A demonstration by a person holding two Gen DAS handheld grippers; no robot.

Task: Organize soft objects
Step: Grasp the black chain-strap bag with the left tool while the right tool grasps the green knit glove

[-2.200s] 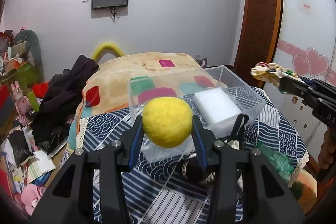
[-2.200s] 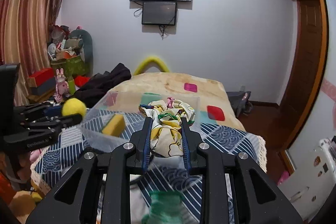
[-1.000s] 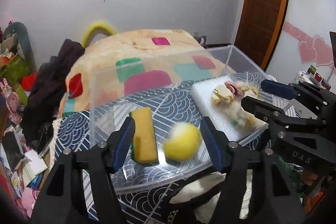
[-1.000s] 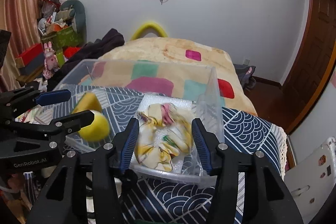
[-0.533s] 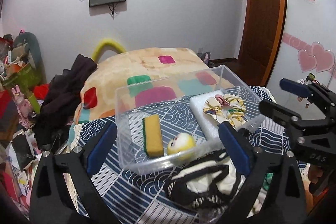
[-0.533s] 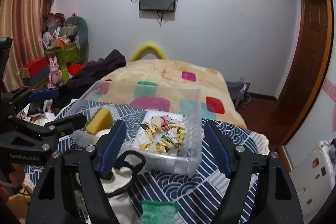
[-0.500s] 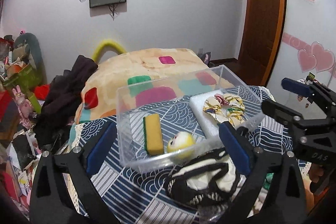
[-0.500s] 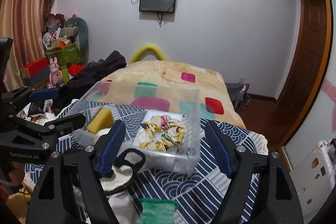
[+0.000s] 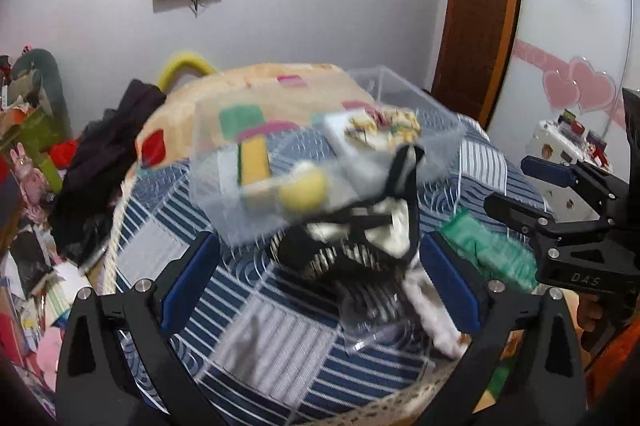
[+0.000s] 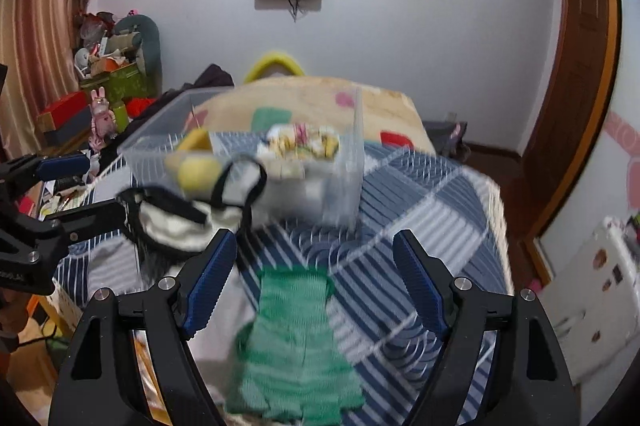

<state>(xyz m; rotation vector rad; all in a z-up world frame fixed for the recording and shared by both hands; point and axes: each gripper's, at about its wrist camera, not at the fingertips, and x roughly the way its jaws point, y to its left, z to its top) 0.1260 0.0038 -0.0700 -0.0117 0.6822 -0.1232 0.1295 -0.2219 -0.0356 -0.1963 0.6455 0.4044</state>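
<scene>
A clear plastic bin [image 9: 224, 210] [image 10: 348, 170] sits on the blue patterned table. It holds a yellow ball [image 9: 302, 190] [image 10: 196, 172], a yellow-green sponge [image 9: 253, 160], and a floral scrunchie [image 9: 380, 128] [image 10: 304, 142] on a white foam pad. A black-and-white cloth item [image 9: 360, 242] [image 10: 176, 222] lies just in front of the bin. A green knit cloth [image 10: 296, 342] [image 9: 488, 250] lies nearer, between my right gripper's fingers. My left gripper [image 9: 316, 290] is open and empty above the black-and-white item. My right gripper [image 10: 316, 286] is open and empty over the green cloth.
A bed with a patchwork blanket [image 9: 256, 94] stands behind the table. Clutter and dark clothes [image 9: 100, 154] pile up at the left. A wooden door [image 9: 476, 6] is at the right. The table's front edge with lace trim [image 9: 400, 402] is close below.
Both grippers have pulled back from the bin and dropped lower. The view is blurred by motion. The ball, sponge and scrunchie stay in the bin.
</scene>
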